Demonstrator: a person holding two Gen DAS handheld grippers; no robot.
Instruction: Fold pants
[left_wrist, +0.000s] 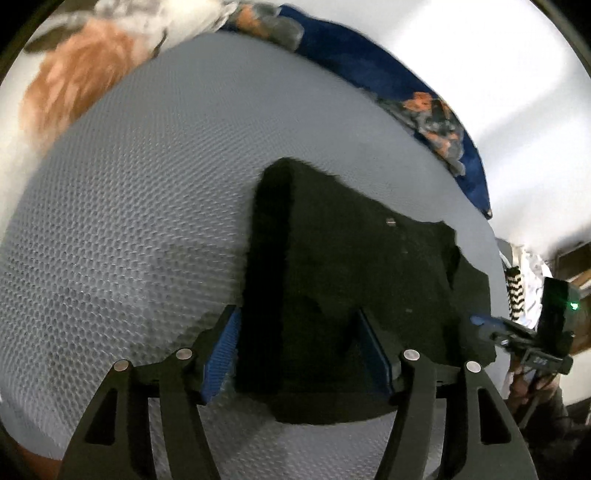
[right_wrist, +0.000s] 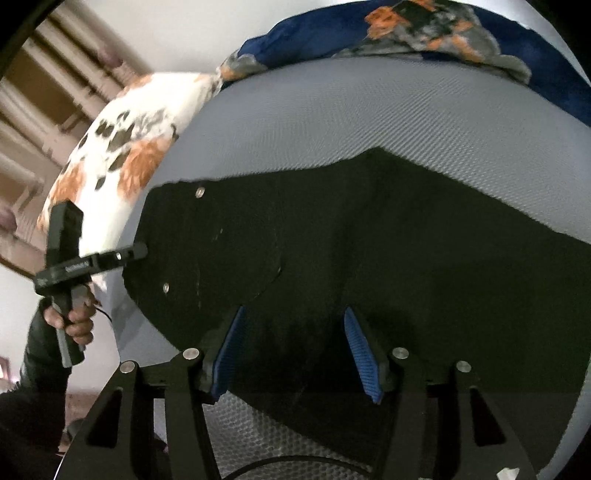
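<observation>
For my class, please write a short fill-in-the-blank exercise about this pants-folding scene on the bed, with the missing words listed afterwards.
1. The pants lying on the grey mattress are ____ in colour.
2. The pads of the left gripper and the right gripper are ____ in colour.
3. The jaws of both grippers stand ____, pressing on nothing.
4. The pillow at the mattress's edge is white with ____ flowers.

Missing words: black; blue; open; orange

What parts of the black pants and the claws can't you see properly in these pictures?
- Pants, right wrist view: the right end is cut off by the picture's edge.
- Pants folds, both views: the cloth is too dark to show layers.
- Left claw, left wrist view: contact with the cloth is unclear, black on black.
- Flowery pillow, left wrist view: blurred.
</observation>
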